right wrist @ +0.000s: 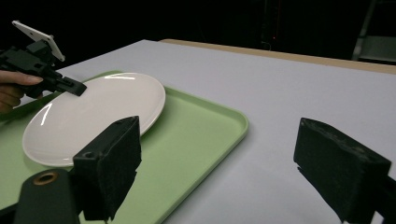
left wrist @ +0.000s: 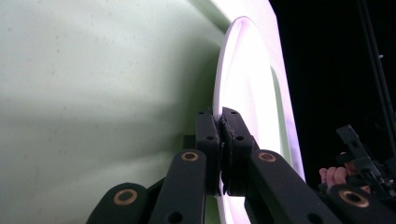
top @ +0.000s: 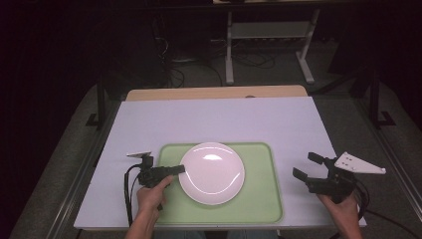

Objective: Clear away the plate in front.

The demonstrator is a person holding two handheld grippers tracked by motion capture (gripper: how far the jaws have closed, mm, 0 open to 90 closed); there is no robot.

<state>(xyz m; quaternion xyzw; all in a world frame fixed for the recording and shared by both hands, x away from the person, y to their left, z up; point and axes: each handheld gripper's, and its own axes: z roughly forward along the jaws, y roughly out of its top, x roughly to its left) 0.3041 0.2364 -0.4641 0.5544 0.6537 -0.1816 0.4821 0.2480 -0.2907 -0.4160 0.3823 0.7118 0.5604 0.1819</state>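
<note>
Left tongs clamped on plate rim; right tongs idle.

One white plate (top: 212,173) lies on one green tray (top: 259,206), which rests on the table (top: 214,119). The left tongs (top: 178,169) pinch the plate's left rim, both pads pressed tight against it in the left gripper view. The right tongs (top: 307,166) hang spread wide and empty over the table, well apart from the tray's right edge. Judged progress: the grip is made; the plate is not yet lifted, so any lift and transfer remain. Count: one plate, one tray, two tongs.
</note>
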